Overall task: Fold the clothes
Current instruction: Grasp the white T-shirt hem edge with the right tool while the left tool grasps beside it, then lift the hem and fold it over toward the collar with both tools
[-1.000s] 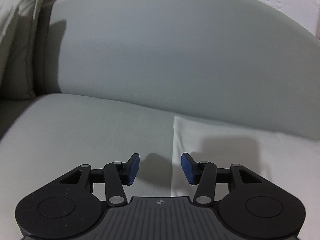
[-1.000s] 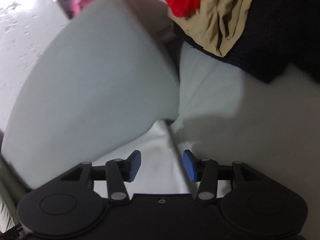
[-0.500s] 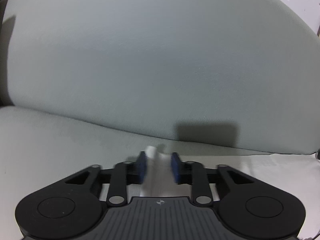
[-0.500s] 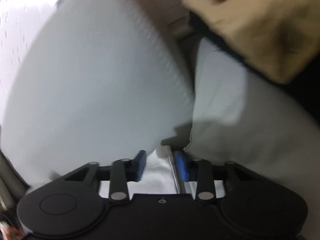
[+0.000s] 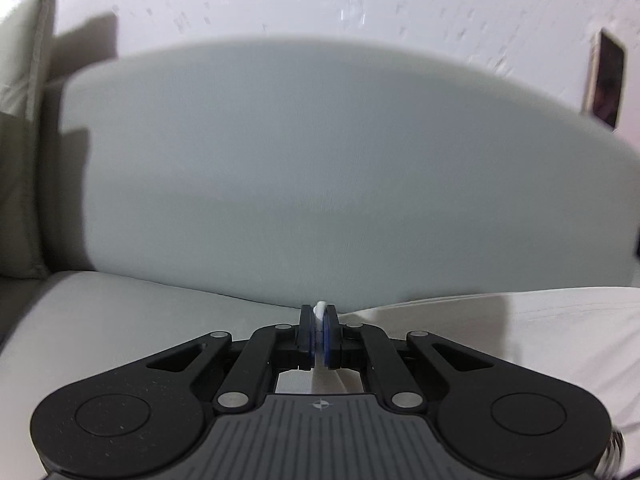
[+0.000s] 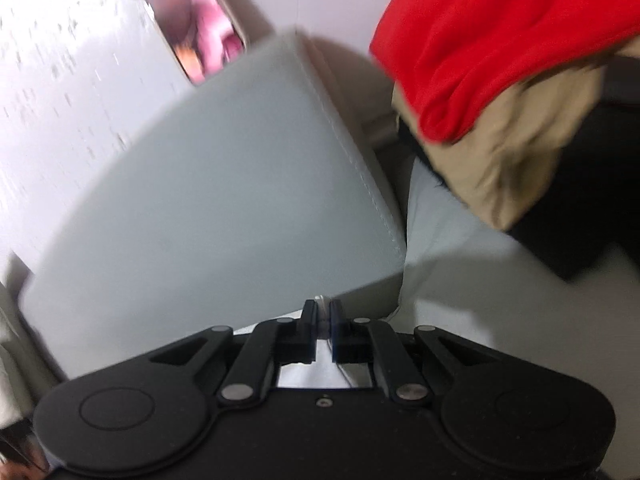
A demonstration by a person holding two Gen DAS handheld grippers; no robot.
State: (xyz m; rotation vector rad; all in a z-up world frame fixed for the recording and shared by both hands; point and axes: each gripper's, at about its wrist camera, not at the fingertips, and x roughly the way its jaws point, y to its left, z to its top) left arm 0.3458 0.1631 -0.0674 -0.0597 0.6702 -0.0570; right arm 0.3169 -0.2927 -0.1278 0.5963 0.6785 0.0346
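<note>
The left tongs (image 5: 319,330) are closed on a small fold of a white garment (image 5: 560,320), a tuft of the cloth poking up between the 2 blue pads (image 5: 328,336). From that pinch the garment spreads away to the right of the tongs, lying over the pale grey sofa seat (image 5: 120,320); a strip of it also shows beneath the tongs, through the gap behind the pads. Ahead of the left tongs rises the grey backrest cushion (image 5: 320,160), and above it a white wall (image 5: 320,0). A framed picture (image 5: 606,80) hangs on that wall far to the upper right of the tongs, and a beige cushion (image 5: 24,80) stands at the far left.

The right tongs (image 6: 323,326) are likewise clamped on the white garment (image 6: 304,376), with a narrow sliver of cloth and a seam line showing between the pads. This view is tilted and blurred. The backrest cushion (image 6: 220,200) fills the area ahead and to the left of the tongs, its stitched edge running down to a point just ahead of them. Ahead and to the right sits a pile of clothes: a red garment (image 6: 500,40) on top, a tan garment (image 6: 512,152) under it, and a dark garment (image 6: 592,208) beneath both, well apart from the tongs. The framed picture (image 6: 196,32) shows on the wall at upper left.
</note>
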